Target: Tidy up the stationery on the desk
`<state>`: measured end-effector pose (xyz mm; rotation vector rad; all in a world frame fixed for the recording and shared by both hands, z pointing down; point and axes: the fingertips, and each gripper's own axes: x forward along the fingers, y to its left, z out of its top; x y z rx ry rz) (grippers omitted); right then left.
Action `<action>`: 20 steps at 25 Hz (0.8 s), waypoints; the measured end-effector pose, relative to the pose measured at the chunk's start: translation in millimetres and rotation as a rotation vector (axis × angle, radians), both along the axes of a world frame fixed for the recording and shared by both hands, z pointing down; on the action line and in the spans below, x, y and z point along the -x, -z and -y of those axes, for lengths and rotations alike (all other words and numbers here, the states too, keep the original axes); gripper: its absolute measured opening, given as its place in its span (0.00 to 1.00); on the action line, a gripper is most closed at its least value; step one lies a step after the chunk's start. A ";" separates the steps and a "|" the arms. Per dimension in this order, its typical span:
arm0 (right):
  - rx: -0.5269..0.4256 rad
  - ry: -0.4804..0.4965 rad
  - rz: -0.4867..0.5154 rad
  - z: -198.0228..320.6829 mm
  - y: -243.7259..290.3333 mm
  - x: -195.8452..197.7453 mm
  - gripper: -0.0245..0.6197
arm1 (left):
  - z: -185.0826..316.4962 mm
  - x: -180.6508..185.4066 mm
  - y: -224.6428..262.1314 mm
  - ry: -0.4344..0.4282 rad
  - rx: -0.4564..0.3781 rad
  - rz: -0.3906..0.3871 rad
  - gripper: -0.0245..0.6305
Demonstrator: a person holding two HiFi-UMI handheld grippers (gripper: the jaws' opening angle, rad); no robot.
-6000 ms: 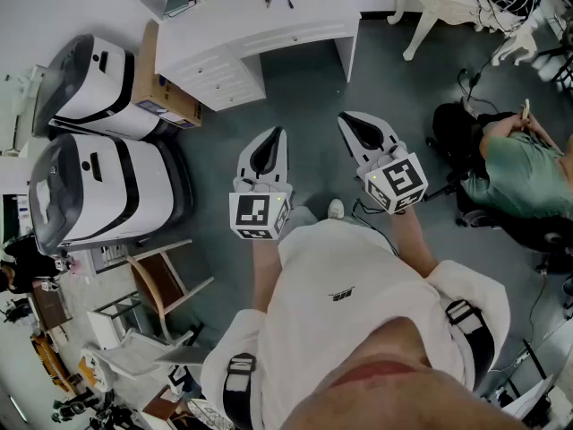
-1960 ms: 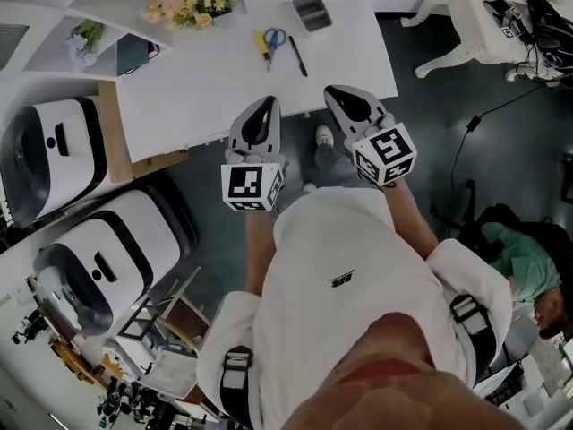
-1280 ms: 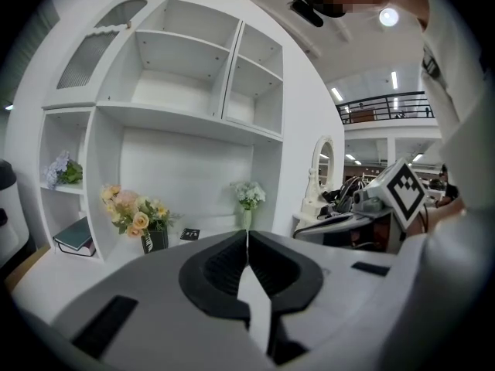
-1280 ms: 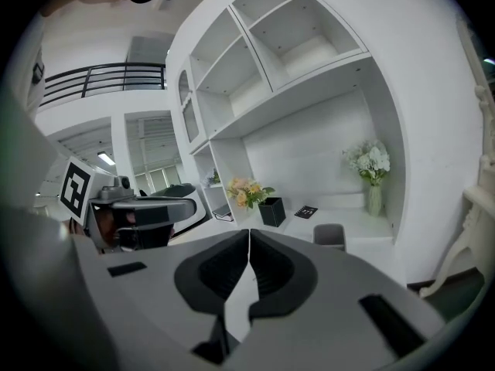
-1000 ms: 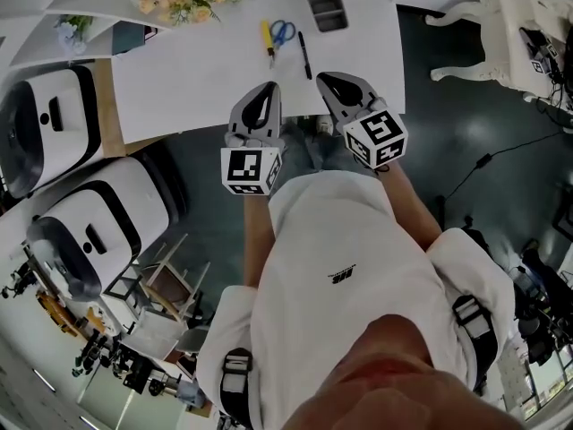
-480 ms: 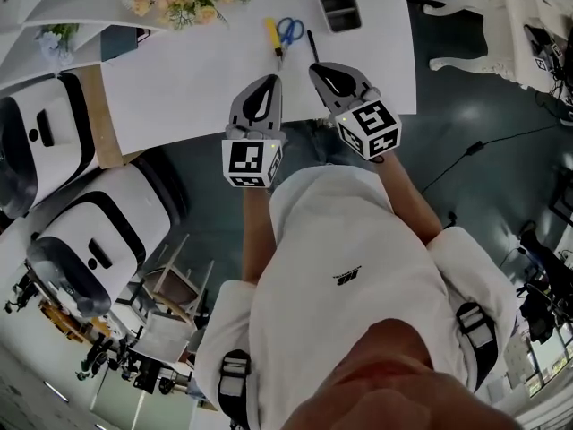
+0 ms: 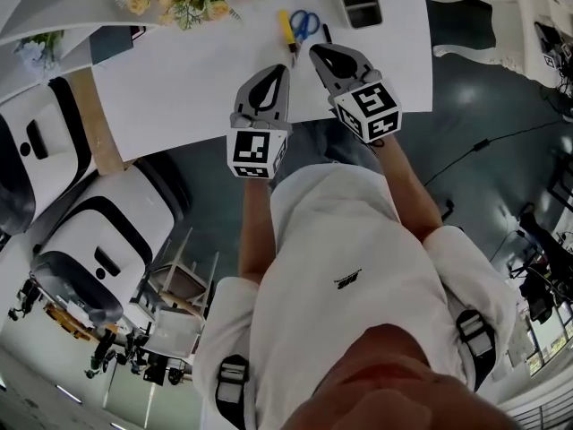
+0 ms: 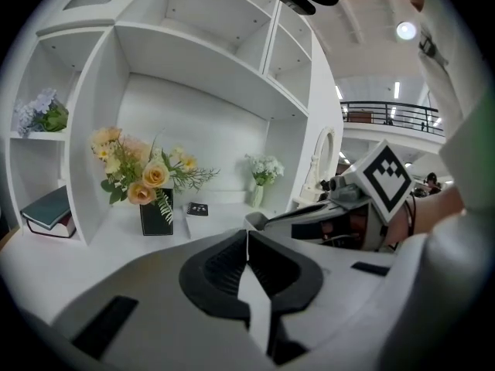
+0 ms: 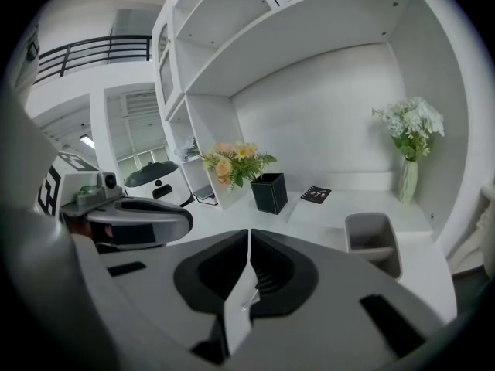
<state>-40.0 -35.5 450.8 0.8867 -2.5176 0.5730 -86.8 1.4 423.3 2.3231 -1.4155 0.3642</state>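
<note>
Desk reached
The grey left gripper (image 7: 285, 68) and right gripper (image 7: 314, 51), earlier over dark floor (image 7: 466, 106), now overlap the white desk (image 7: 179, 70).

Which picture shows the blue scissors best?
The head view. It looks straight down on the desk, so the scissors lie in plain sight next to a yellow tool. Neither the left gripper view nor the right gripper view shows the scissors at all.

No legible text, small dark logo (image 7: 346, 281) on white shirt (image 7: 340, 231) unreadable, white print on black card (image 9: 315, 195) too small
</note>
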 end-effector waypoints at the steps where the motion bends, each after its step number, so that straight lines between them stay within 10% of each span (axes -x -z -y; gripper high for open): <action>1: 0.004 -0.001 -0.008 2.9 -4.8 2.5 0.04 | 2.0 1.4 -3.9 -0.005 0.005 -0.003 0.04; 20: 0.077 -0.015 -0.131 49.3 -78.8 39.1 0.04 | 35.0 17.7 -66.0 -0.055 0.070 -0.028 0.04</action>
